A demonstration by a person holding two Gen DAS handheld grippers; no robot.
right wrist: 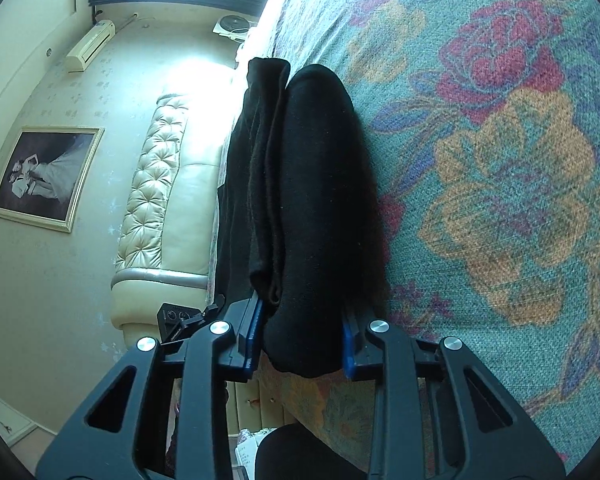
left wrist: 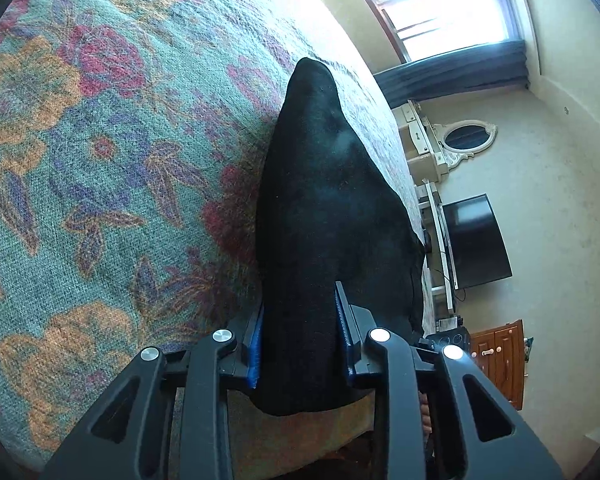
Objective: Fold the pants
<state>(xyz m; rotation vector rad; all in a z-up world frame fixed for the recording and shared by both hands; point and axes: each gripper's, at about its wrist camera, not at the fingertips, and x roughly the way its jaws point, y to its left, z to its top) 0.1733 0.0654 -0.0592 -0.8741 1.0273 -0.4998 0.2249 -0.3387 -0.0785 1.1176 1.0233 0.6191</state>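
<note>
The black pants [left wrist: 332, 208] are lying on the flowered bed cover [left wrist: 100, 160], stretching forward from both tools. The left hand-held gripper [left wrist: 302, 344] is clamping a thick bunch of the dark cloth between its blue pads, and the right hand-held gripper [right wrist: 302, 332] is doing the same with its own bunch of the pants [right wrist: 316, 200].

The fabric is looking soft, limp and fairly light, with a matte knit surface that should not be slipping easily. It is sagging below both sets of pads, so it will likely be drooping and trailing when lifted. Holding at an edge or corner, with all layers caught together, seems the safest hold.

The right wrist view is showing stacked layers just left of the gripped bunch, plus a padded headboard [right wrist: 156, 184]. The left wrist view is showing only one smooth tapering mass, and a television [left wrist: 476, 240] beyond.
</note>
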